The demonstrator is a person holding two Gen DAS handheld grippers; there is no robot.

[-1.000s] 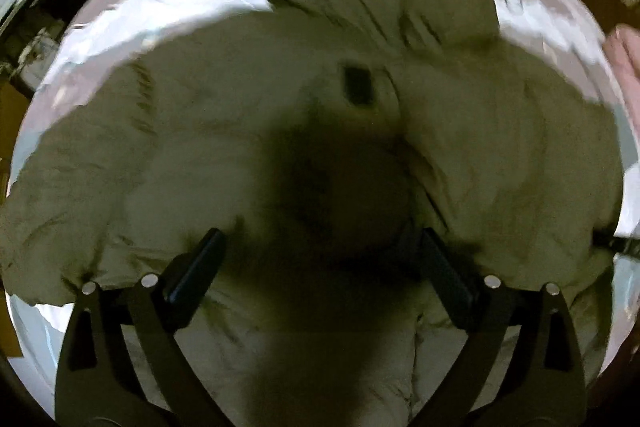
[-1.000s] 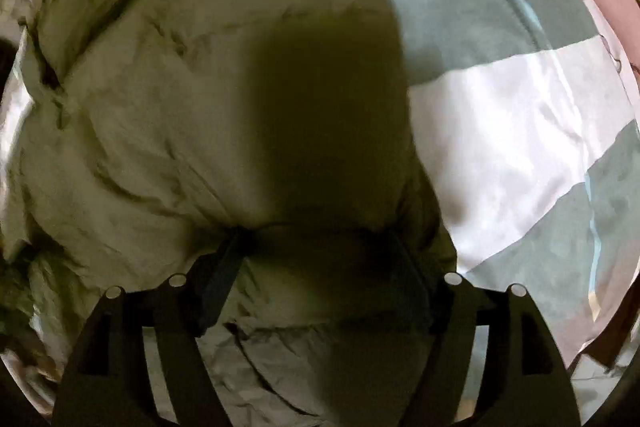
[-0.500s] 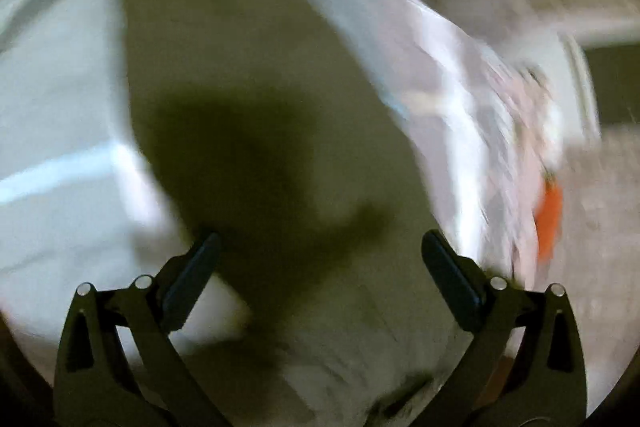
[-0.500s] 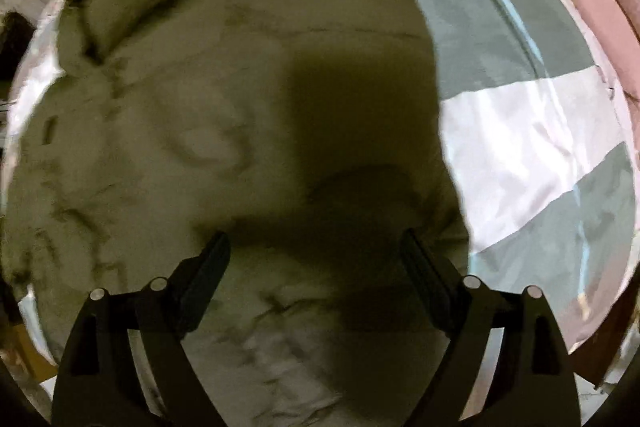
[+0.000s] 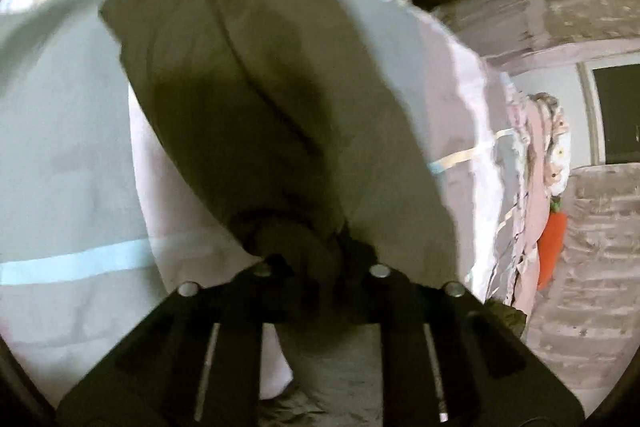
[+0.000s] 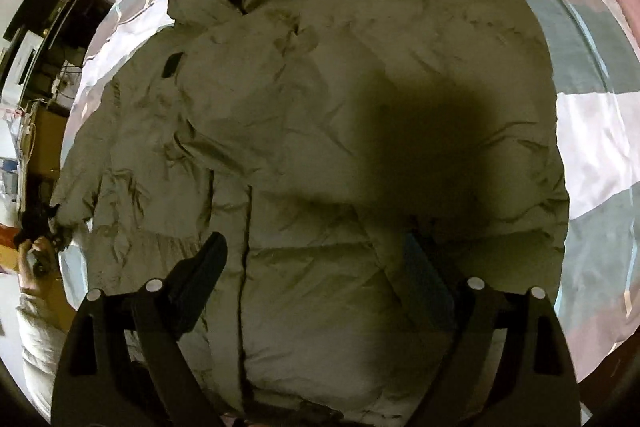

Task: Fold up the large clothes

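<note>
Right wrist view: olive puffer jacket lies spread on a bed's striped white-and-grey sheet, right gripper spread above it. Left gripper pinches a sleeve; orange cushion beside a brick wall.
</note>
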